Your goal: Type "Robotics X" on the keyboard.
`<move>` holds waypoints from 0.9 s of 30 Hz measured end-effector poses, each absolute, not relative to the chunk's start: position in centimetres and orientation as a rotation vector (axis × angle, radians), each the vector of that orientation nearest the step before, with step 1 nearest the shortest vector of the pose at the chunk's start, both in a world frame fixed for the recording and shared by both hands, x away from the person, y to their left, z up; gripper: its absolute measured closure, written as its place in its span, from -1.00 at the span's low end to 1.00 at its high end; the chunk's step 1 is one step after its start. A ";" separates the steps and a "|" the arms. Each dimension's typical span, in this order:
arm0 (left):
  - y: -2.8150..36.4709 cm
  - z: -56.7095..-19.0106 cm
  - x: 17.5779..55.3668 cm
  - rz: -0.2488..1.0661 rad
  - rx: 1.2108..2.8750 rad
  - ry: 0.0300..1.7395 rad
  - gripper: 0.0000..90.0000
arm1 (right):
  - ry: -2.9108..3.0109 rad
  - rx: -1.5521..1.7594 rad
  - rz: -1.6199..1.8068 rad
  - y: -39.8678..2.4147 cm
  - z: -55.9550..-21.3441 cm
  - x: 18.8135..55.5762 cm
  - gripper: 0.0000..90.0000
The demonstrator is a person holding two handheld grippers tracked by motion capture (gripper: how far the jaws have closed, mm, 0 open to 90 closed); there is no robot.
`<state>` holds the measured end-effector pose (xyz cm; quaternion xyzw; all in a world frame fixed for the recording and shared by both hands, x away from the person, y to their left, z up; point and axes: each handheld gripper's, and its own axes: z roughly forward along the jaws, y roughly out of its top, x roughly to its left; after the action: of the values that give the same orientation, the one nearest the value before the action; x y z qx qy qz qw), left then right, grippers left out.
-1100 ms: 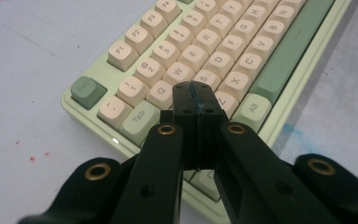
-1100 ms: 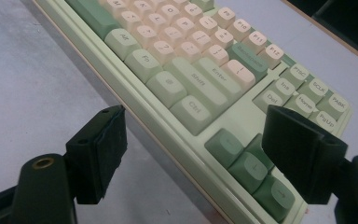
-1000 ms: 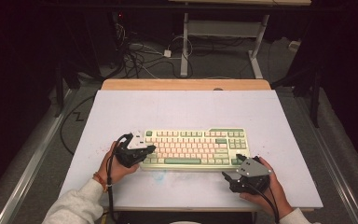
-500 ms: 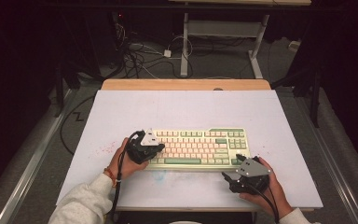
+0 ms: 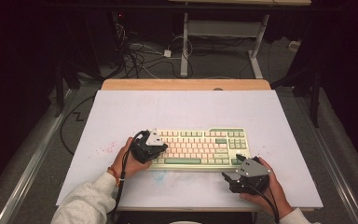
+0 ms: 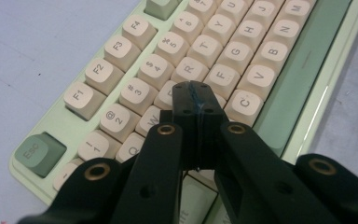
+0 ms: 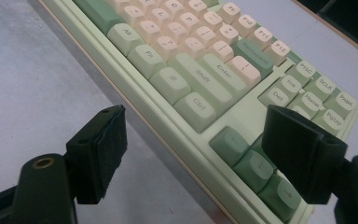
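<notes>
White sheeting covers the surface [image 5: 121,112], with a dark floor and tangled cables beyond its far edge at the top of the high view. On it, toward the lower middle of that frame, lies a keyboard [image 5: 200,145] in cream and pale green, its long axis running left to right across the picture.

Start from the left gripper [image 6: 196,95]: its jaws are pressed together with nothing between them, forming one blunt black tip. In the left gripper view that tip sits over the letter keys at the frame's centre, with the R key [image 6: 189,70] just above it, the F key [image 6: 223,73] to its upper right and the C key [image 6: 243,103] to its right (the key directly beneath is hidden by the tip, and I cannot tell whether it is touching). In the high view this gripper [image 5: 154,148] is over the keyboard's left end.

The right gripper [image 7: 200,149] stands wide and empty, its two pads framing the keyboard's lower right corner, where the arrow keys [image 7: 256,168] and the Ctrl key [image 7: 199,108] show between them. In the high view it [image 5: 232,173] rests just below that corner, off the keys.

So the left hand is the nearer one for any keypress, I judge; the move it calls for is short and straight down, and the closed tip is broad enough to catch a neighbouring key.
</notes>
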<state>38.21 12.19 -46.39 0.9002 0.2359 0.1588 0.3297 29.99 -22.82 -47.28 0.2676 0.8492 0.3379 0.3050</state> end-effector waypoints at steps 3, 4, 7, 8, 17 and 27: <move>12.2 -46.4 38.1 0.421 2.348 0.610 0.95 | 2.245 0.704 0.895 -22.8 -47.3 30.0 -0.49; 12.3 -46.3 38.1 0.417 2.344 0.610 0.95 | 2.242 0.701 0.900 -22.8 -47.2 29.9 -0.49; 12.3 -46.1 38.0 0.426 2.334 0.604 0.95 | 2.236 0.704 0.901 -22.9 -47.2 29.9 -0.49; 12.4 -46.0 37.9 0.426 2.325 0.605 0.94 | 2.238 0.704 0.902 -22.9 -47.2 30.0 -0.49; 12.5 -45.3 37.5 0.445 2.306 0.587 0.90 | 2.239 0.703 0.897 -22.9 -47.2 30.0 -0.49; 11.8 -44.8 36.5 0.417 2.303 0.538 0.92 | 2.236 0.709 0.898 -22.9 -47.1 30.0 -0.49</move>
<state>36.55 11.80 -44.84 0.8940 0.2088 0.1619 0.3619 29.96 -22.94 -47.14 0.2682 0.8465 0.3400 0.3097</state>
